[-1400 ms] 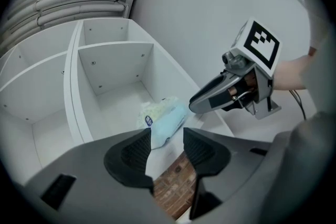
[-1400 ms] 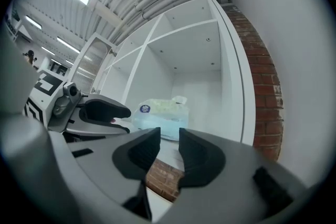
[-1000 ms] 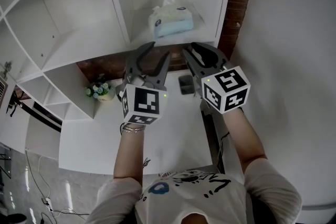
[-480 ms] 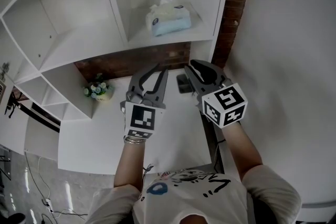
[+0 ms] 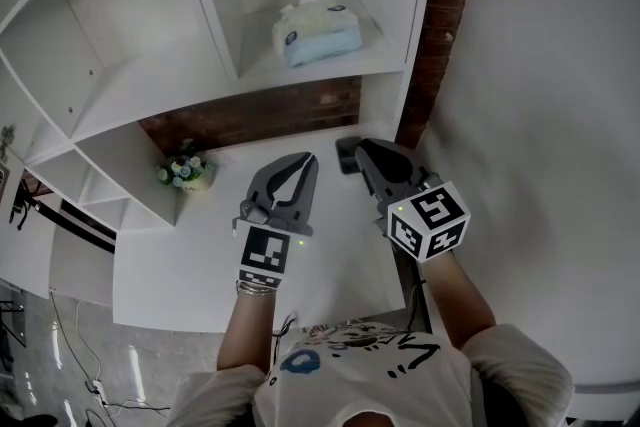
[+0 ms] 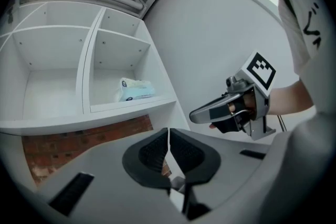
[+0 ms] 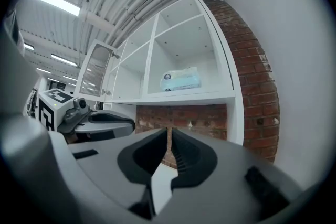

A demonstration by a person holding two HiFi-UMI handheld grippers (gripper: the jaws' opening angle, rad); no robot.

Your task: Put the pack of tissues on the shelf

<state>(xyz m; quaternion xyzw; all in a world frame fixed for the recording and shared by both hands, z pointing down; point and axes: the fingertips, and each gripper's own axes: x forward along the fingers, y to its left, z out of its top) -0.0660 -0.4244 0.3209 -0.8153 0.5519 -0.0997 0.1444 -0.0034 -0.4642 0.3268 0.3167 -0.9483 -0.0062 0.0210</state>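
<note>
Pack of tissues [image 5: 317, 30] lies in right compartment of white shelf [image 5: 330, 73], well apart from both grippers. We hold left gripper [image 5: 306, 158] over white counter [image 5: 180, 265], below shelf; its jaws have just been closing and now meet, nothing between them. We hold right gripper [image 5: 358, 147] just beside it, jaws together, also empty. Small flower pot [image 5: 187, 173] sits at counter's left, by brick wall [image 5: 250, 115].
</note>
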